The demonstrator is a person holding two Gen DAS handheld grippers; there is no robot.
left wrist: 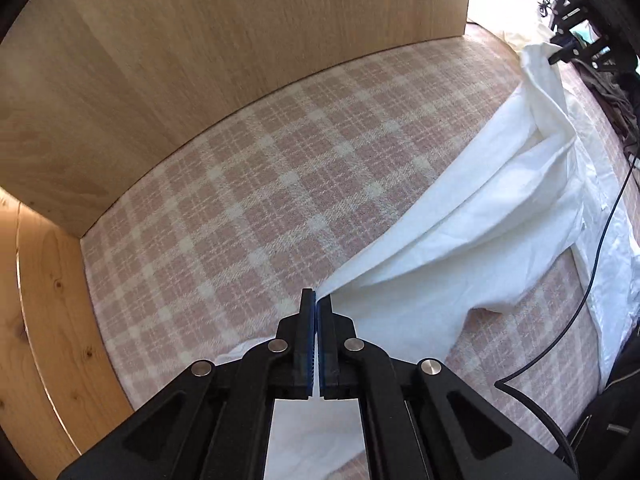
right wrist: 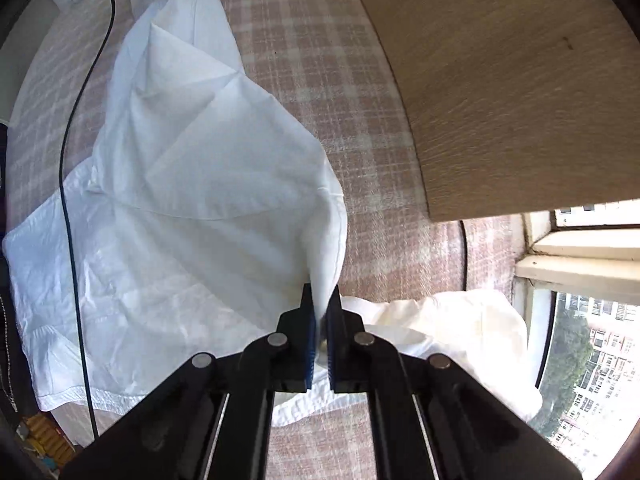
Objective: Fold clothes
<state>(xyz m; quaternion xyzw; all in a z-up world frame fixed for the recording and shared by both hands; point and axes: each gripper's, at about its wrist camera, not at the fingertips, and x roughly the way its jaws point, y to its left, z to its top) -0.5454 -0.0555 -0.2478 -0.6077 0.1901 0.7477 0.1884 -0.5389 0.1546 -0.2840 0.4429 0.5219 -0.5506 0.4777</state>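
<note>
A white garment lies stretched across a pink and cream checked bed cover. My left gripper is shut on one edge of the white garment, which runs off to the right in taut folds. At the far top right of the left wrist view, the right gripper pinches the other end. In the right wrist view my right gripper is shut on a bunched edge of the white garment, lifted into a peak above the bed cover.
A wooden panel bounds the bed, with pine boards at the left. A black cable hangs across the garment. Another white cloth lies by a window. Dark clothing sits at the far right.
</note>
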